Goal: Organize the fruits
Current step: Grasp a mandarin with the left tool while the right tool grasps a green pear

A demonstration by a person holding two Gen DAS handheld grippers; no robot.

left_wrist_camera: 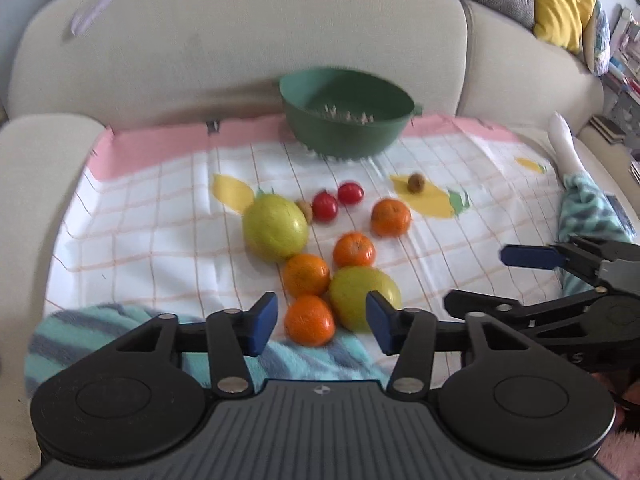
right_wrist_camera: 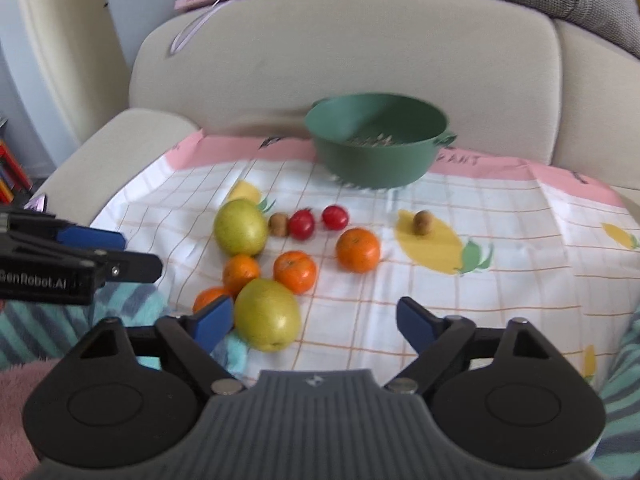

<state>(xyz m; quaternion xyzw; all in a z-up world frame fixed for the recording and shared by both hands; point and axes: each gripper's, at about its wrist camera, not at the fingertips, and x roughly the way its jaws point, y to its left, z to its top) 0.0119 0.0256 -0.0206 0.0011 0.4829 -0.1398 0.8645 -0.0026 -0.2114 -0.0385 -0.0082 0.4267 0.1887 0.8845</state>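
Fruits lie on a checked cloth on a sofa seat: several oranges, two yellow-green fruits, two small red ones and two small brown ones. A green bowl stands behind them. My left gripper is open, and the nearest orange lies between its blue pads without touching them. A yellow-green fruit sits beside that orange. My right gripper is open wide, with the same yellow-green fruit just ahead of its left finger. Each gripper shows in the other's view: the right gripper and the left gripper.
The beige sofa backrest rises behind the bowl. A person's leg in teal trousers with a white sock lies on the cloth's right edge. Teal striped fabric covers the near left. A yellow cushion sits far right.
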